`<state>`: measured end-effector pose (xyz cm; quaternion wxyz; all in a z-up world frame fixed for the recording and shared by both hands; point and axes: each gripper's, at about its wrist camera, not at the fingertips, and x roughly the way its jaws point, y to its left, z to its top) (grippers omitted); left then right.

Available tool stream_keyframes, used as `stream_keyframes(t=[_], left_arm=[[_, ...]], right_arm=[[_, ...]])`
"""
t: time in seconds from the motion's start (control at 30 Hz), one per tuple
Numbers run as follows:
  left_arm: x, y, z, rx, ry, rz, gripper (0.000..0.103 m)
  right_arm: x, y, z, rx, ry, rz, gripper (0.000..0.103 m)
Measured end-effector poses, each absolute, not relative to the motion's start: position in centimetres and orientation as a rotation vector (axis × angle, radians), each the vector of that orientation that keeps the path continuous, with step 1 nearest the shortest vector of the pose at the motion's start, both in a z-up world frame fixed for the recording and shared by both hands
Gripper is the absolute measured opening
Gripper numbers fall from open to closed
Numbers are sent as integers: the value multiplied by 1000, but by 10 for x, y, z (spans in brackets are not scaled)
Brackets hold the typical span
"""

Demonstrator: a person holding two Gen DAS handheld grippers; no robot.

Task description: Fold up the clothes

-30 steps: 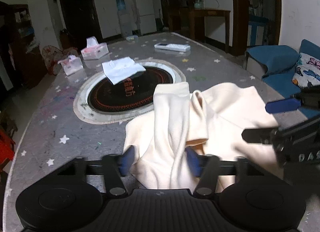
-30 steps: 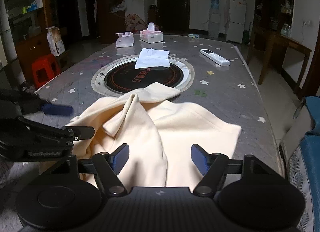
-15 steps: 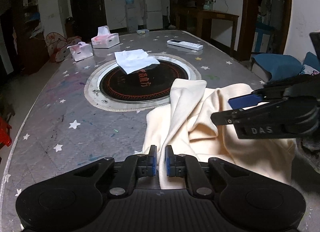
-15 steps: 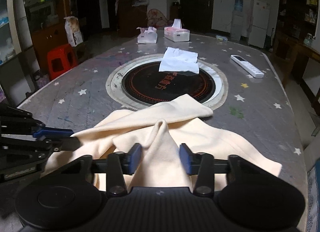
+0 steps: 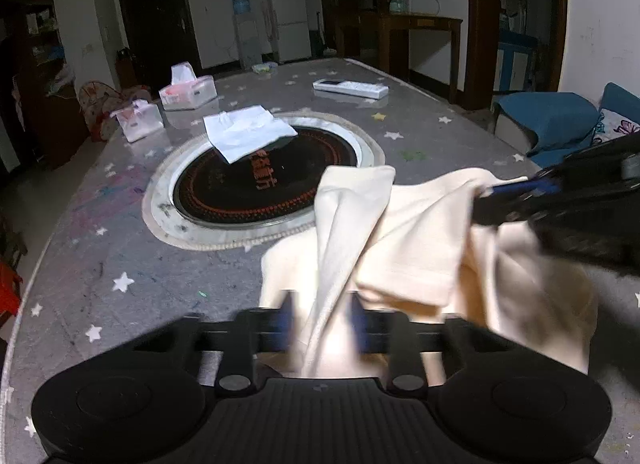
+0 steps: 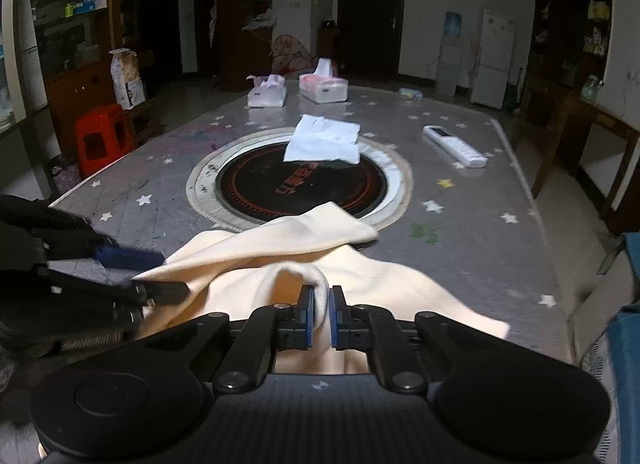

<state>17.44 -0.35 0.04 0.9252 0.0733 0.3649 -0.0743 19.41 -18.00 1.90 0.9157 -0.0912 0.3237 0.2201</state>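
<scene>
A: Right tool (image 6: 320, 314) pinched a fold of the garment (image 6: 360, 280) on the surface (image 6: 480, 248). Left tool (image 5: 322, 322)?

B: Blurred, jaws apart around fabric. Advised lifting evenly, keeping edges aligned.

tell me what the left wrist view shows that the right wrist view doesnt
Only the left wrist view shows the blue sofa at right, the wooden side table, and the left gripper open around a fold of the cream garment. Only the right wrist view shows the red stool, the paper bag on the cabinet, and the right gripper shut on the garment. Both show the round hotplate, white cloth, remote, two tissue boxes and fridge.
</scene>
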Motion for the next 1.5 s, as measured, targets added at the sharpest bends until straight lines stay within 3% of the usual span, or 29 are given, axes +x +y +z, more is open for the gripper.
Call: stream_keyframes(t=[0.13, 0.57, 0.67, 0.73, 0.77, 0.9, 0.97, 1.0, 1.03, 1.17, 1.5], left_arm=[[164, 5, 6, 124, 727, -135, 4], [103, 43, 42, 43, 643, -87, 2], [103, 32, 40, 76, 645, -125, 11], [109, 20, 35, 122, 647, -134, 37], [112, 14, 32, 146, 648, -137, 44], [129, 10, 20, 141, 682, -144, 49], [138, 9, 15, 135, 700, -148, 48], [142, 8, 12, 132, 709, -149, 32], [146, 7, 9, 130, 718, -151, 7], [149, 10, 6, 114, 722, -153, 2], [63, 59, 68, -42, 610, -114, 2]], right_arm=[[179, -198, 32, -179, 633, 418, 6], [94, -269, 80, -64, 482, 304, 6], [71, -283, 80, -41, 470, 286, 6], [56, -293, 76, -25, 479, 270, 6], [49, -298, 73, -17, 487, 261, 6], [29, -313, 59, 16, 532, 227, 6], [24, -320, 51, 35, 556, 211, 6], [22, -322, 47, 42, 566, 204, 6], [21, -324, 44, 49, 575, 195, 6], [16, -332, 35, 69, 590, 166, 6], [-10, -348, 53, 78, 515, 140, 6]])
